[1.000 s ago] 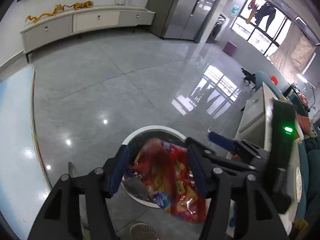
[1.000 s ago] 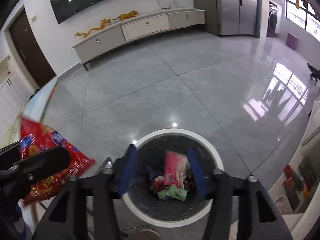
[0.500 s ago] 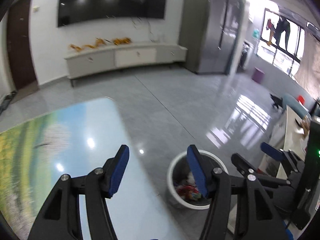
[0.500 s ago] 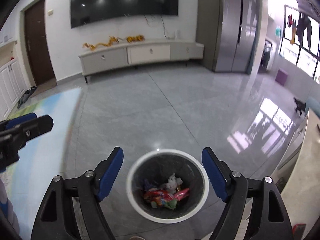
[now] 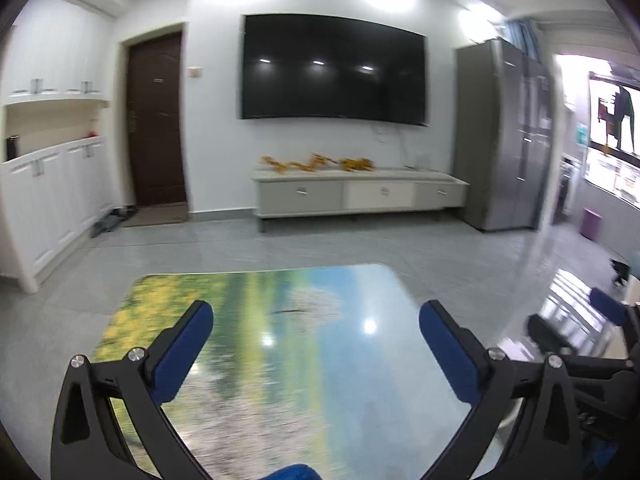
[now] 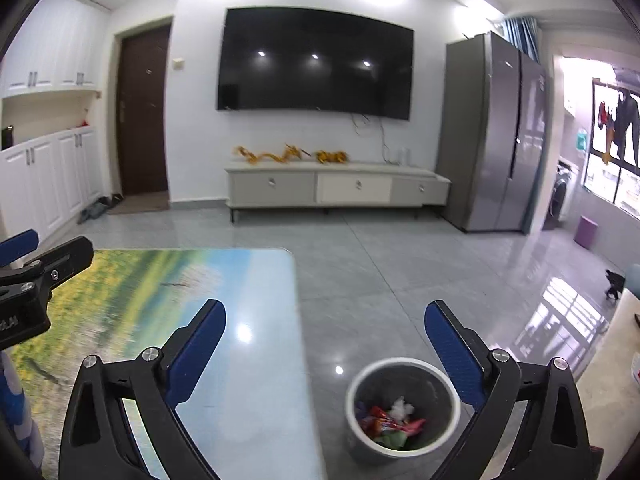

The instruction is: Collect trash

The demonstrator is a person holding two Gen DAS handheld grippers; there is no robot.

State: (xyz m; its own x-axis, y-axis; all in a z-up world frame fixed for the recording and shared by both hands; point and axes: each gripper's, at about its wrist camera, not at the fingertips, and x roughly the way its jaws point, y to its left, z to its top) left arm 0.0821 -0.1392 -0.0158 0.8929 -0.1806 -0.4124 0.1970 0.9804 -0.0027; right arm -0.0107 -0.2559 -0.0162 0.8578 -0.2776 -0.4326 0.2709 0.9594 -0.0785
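With both grippers spread wide and holding nothing, left gripper [image 5: 316,340] over the table [image 5: 340,312], right gripper [image 6: 326,340], I spot wrappers [image 6: 390,424] in the bin [image 6: 402,404] at five o'clock: light, crinkly, best pinched at an edge.

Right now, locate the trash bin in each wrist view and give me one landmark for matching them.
Left wrist: the trash bin is not in view.
Right wrist: the trash bin stands low and right of centre on the floor, right of the table, wrappers inside.
Shared landmark: the wall-mounted TV, top centre in both.
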